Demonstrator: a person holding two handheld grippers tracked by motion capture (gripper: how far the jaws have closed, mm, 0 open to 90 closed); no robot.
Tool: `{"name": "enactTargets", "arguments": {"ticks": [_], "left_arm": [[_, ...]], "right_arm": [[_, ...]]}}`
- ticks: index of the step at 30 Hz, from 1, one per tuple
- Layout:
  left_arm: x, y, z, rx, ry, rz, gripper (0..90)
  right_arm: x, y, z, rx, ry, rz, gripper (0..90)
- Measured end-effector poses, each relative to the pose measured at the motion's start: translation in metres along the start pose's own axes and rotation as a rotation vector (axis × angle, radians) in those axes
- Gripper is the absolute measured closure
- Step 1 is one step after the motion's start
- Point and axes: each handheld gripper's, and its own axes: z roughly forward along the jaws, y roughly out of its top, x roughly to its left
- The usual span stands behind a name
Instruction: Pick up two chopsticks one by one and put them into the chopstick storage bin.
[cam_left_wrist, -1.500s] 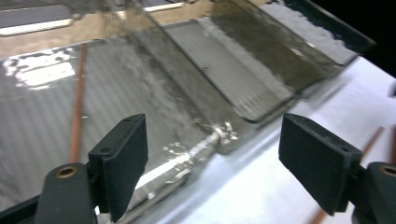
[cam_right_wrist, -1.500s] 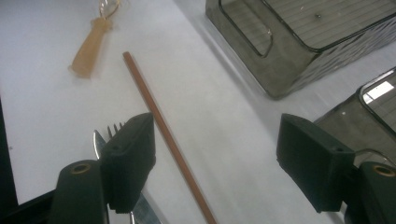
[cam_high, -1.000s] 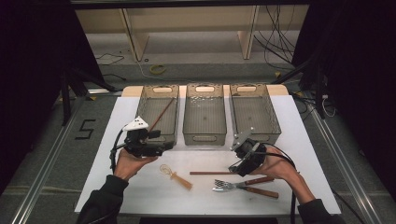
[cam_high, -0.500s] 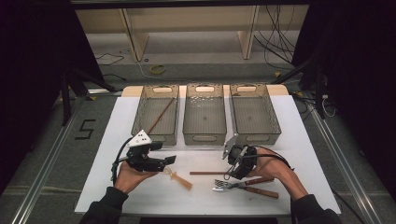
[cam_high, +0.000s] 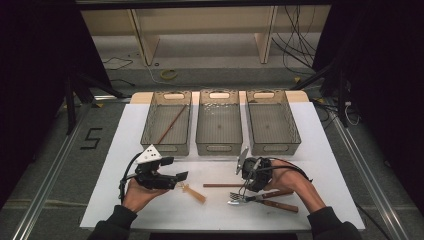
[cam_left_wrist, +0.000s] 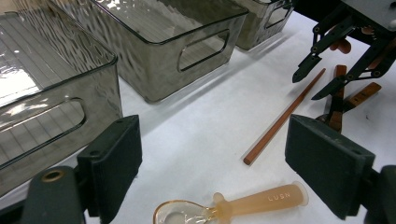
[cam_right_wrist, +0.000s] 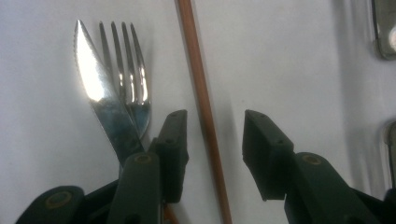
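**Observer:** What's nearest you, and why are the tools set like that?

**Operator:** My left gripper (cam_high: 181, 176) sits low with its jaws wide apart, nothing between them. I've put it just over the amber spoon (cam_left_wrist: 233, 207) lying flat on the white table (cam_high: 320, 140), so the handle falls in the gap. The handle reads "LUSN".

**Observer:** And the right?

**Operator:** My right gripper (cam_right_wrist: 212, 140) points down at the brown chopstick (cam_right_wrist: 201, 107), one jaw on each side. They have just been closing, but the pads aren't touching it. I judge I'm centring before the pinch, since the knife (cam_right_wrist: 100, 102) and fork (cam_right_wrist: 133, 84) lie just beside it.

**Observer:** Farther off?

**Operator:** Three smoky bins stand in a row. The left bin (cam_high: 150, 131) holds another chopstick (cam_high: 171, 124); I take this one to belong there. A "5" (cam_high: 91, 138) marks the floor.
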Motion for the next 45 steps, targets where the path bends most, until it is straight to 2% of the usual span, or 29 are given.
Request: {"name": "enactTargets", "arguments": {"ticks": [17, 25, 34, 41, 45], "left_arm": [[-0.001, -0.001, 0.000, 0.004, -0.002, 0.010, 18.6], [-0.002, -0.001, 0.001, 0.010, -0.005, 0.008, 18.7], [-0.001, -0.002, 0.001, 0.015, -0.004, 0.012, 18.7], [-0.001, -0.002, 0.002, 0.015, -0.004, 0.013, 18.7], [-0.002, -0.002, 0.003, 0.016, -0.006, 0.009, 18.8]], "right_arm": [[0.001, 0.004, 0.007, 0.040, 0.022, -0.021, 77.2], [0.002, 0.004, 0.011, 0.056, 0.025, -0.035, 81.2], [0.004, 0.007, 0.011, 0.080, 0.024, -0.089, 84.7], [0.005, 0.007, 0.009, 0.060, 0.005, -0.129, 85.3], [0.006, 0.008, 0.006, 0.049, -0.006, -0.124, 85.4]]}}
